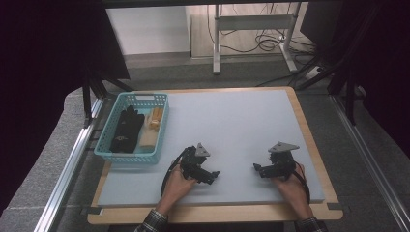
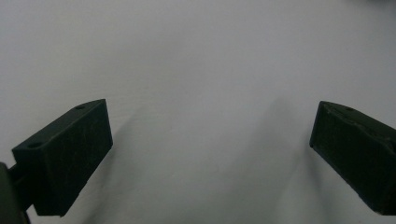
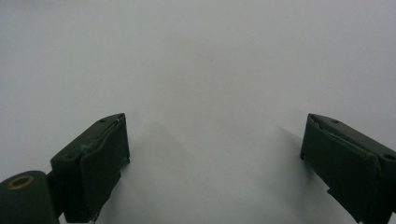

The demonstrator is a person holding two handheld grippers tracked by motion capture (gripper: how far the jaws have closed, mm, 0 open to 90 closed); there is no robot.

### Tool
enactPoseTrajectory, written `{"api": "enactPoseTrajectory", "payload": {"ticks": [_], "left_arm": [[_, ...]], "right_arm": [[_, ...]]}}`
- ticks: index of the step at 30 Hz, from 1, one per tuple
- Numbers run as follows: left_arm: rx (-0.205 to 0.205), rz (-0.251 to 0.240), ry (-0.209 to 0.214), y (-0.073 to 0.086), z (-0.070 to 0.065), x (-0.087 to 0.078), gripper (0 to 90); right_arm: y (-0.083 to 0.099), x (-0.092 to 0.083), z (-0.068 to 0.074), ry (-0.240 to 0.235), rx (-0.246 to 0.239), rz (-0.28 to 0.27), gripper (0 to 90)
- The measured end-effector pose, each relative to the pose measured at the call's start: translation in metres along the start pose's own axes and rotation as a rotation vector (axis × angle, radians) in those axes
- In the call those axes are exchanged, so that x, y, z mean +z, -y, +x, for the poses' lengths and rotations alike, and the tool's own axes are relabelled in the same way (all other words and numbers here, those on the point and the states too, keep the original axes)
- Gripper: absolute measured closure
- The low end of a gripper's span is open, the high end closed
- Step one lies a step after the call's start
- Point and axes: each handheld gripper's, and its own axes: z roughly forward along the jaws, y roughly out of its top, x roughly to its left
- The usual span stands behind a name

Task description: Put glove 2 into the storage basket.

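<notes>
Left gripper [image 1: 213, 174] and right gripper [image 1: 256, 168] rest low on the grey mat [image 1: 232, 121], tips facing each other, each with jaws spread wide on nothing but bare mat. At ten o'clock from the left gripper, well apart, a turquoise basket [image 1: 107, 152] holds a black glove [image 1: 126, 130] beside tan items [image 1: 151, 129].

Looking down along the left gripper [image 2: 210, 154] at a plain pale grey table surface [image 2: 201, 60]. Two black jaws rising from the bottom corners, spread wide apart, with nothing between them. Left jaw blocky, with small holes along its top edge; right jaw cut off by the frame. Soft shadows beside each on the surface.
</notes>
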Motion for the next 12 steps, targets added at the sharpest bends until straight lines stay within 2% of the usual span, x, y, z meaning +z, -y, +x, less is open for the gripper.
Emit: {"api": "enactPoseTrajectory", "payload": {"ticks": [3, 12], "left_arm": [[0.004, 0.004, -0.013, 0.0016, -0.0016, 0.0029, 0.0], [0.003, -0.006, -0.016, 0.0034, -0.002, 0.0034, 0.0]], "right_arm": [[0.0, 0.0, 0.0, 0.0, 0.0, 0.0, 7.5], [0.0004, 0.0, 0.0004, 0.001, 0.001, 0.0, 7.5]]}}
